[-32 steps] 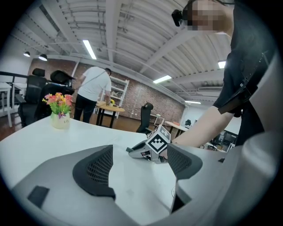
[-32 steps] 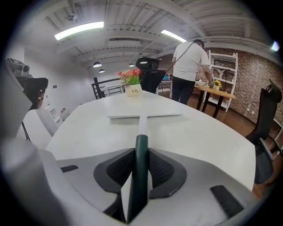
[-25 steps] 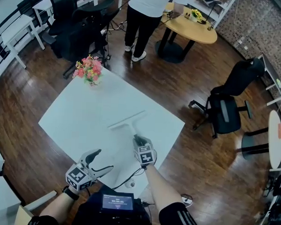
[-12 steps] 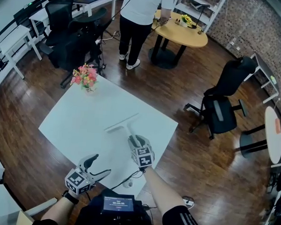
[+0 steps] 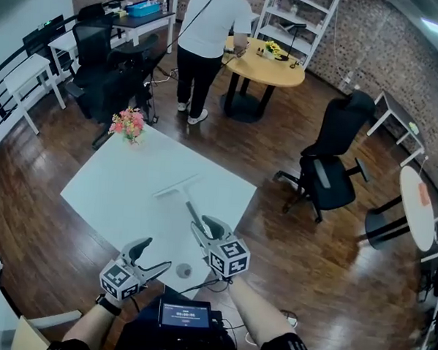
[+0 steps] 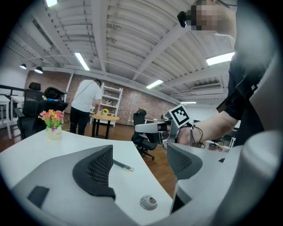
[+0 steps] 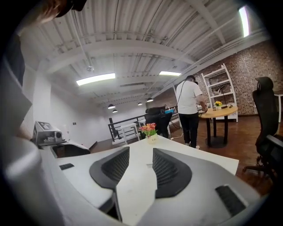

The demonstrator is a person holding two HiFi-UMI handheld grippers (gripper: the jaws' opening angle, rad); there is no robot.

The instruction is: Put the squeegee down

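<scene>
The squeegee [image 5: 182,196] lies flat on the white table [image 5: 116,191], its pale blade across the middle and its thin handle pointing back toward me. My right gripper [image 5: 204,225] hovers just behind the handle's end, open, with nothing between its jaws. The right gripper view shows the right gripper [image 7: 140,163] with only bare tabletop in its gap. My left gripper [image 5: 158,254] stands open over the near table edge, holding nothing. In the left gripper view the left gripper [image 6: 141,161] frames the tip of the squeegee handle [image 6: 121,166] and the right gripper [image 6: 152,128] beyond.
A vase of pink flowers [image 5: 128,123] stands at the table's far corner. A round cable grommet [image 5: 184,270] sits near the front edge. A black office chair [image 5: 329,169] is to the right, and a person [image 5: 200,38] stands at a round wooden table [image 5: 272,67].
My right gripper was shut on the squeegee handle; it has let go and drawn back toward me. The squeegee stays lying on the table. The left gripper has barely moved.
</scene>
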